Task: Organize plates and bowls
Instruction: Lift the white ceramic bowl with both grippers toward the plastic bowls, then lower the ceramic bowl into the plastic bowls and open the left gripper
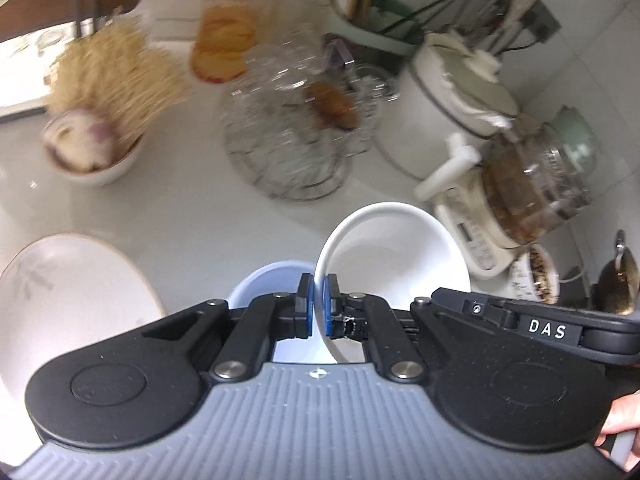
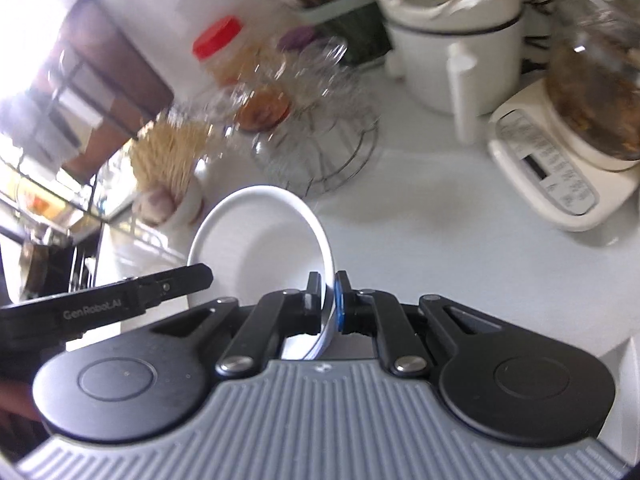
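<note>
Both grippers are carrying one white bowl [image 1: 394, 256] between them. The left gripper [image 1: 318, 305] is clamped on the rim at one side, and the right gripper [image 2: 328, 300] pinches the opposite rim, so the bowl hangs tilted, clear of the counter [image 2: 440, 248]. This looks like the carrying step.

Just beneath the left fingers sits a pale blue bowl [image 1: 264, 280], a likely nesting spot, with a large plate [image 1: 68, 292] beside it.

Next they must level the bowl, lower it together and let go evenly.

Beyond the fingertips things are crowded: a wire rack of glassware [image 1: 292, 136], a white pot [image 1: 444, 108] and a kettle base [image 2: 560, 172]. Open counter lies mostly ahead of the right fingers.
</note>
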